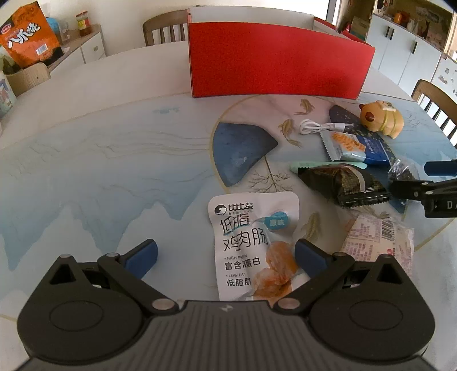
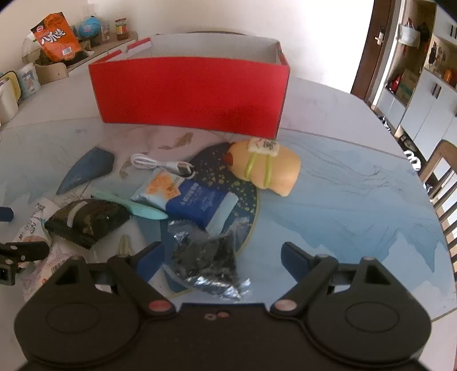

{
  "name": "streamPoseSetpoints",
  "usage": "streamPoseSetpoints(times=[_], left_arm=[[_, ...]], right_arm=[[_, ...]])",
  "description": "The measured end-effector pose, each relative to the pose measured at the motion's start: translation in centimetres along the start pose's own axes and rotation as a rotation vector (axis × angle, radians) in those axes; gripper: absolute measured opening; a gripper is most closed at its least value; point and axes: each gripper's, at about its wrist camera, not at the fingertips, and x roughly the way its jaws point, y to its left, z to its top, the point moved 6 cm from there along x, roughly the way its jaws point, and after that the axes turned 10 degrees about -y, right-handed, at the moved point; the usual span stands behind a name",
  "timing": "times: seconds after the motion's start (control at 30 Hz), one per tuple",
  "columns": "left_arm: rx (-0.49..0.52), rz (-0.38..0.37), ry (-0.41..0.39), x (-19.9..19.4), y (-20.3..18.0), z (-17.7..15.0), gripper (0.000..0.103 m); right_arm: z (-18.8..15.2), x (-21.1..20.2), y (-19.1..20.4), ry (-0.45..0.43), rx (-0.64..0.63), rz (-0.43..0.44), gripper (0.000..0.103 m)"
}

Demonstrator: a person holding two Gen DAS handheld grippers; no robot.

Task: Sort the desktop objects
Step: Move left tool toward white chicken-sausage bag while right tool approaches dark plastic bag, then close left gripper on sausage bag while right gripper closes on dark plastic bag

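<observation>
A home dining room: wooden chairs (image 1: pixel 164 27), cabinets (image 1: pixel 405 51).

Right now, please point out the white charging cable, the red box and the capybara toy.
white charging cable (image 2: pixel 151 163): right wrist view, on its coiled part.
red box (image 2: pixel 188 91): right wrist view, on its front wall.
capybara toy (image 1: pixel 381 117): left wrist view, on its body.

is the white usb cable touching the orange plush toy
Apart. The right wrist view shows the white cable left of the plush toy, with dark patterned mat between them.
</observation>
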Motion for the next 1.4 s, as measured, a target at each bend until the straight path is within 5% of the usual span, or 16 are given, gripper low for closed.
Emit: streamPoseSetpoints(times=[0.37, 0.63, 0.8, 0.9, 1.3, 1.37, 1.4], left_arm=[[0.023, -0.002, -0.038, 0.0, 0.0, 0.1, 0.095], [0.045, -0.024, -0.058, -0.3, -0.8, 0.6, 0.061], [0.049, -0.024, -0.063, -0.4, -1.0, 0.9, 0.050], [0.073, -0.009, -0.096, -0.7, -1.3, 1.2, 0.029], [0.056, -0.035, -0.069, -0.9, -1.2, 1.7, 0.027], [0.050, -0.051, -0.064, -1.0, -1.1, 1.7, 0.031], [0.044, -0.061, -0.063, -1.1, -1.1, 1.6, 0.046]], right_arm=[[-0.7, 0.6, -0.5, 0.022, 0.034, 0.015, 0.079], [-0.4, 0.5, -0.7, 0.018, 0.033, 0.017, 0.064], [-0.3, 0.4, -0.8, 0.018, 0.031, 0.015, 0.052], [-0.1, 0.2, -0.9, 0.015, 0.032, 0.010, 0.046], [0.0, -0.4, -1.3, 0.015, 0.018, 0.004, 0.040], [0.0, -0.4, -1.4, 0.016, 0.019, 0.002, 0.041], [-0.1, -0.4, -1.4, 0.018, 0.021, 0.004, 0.041]])
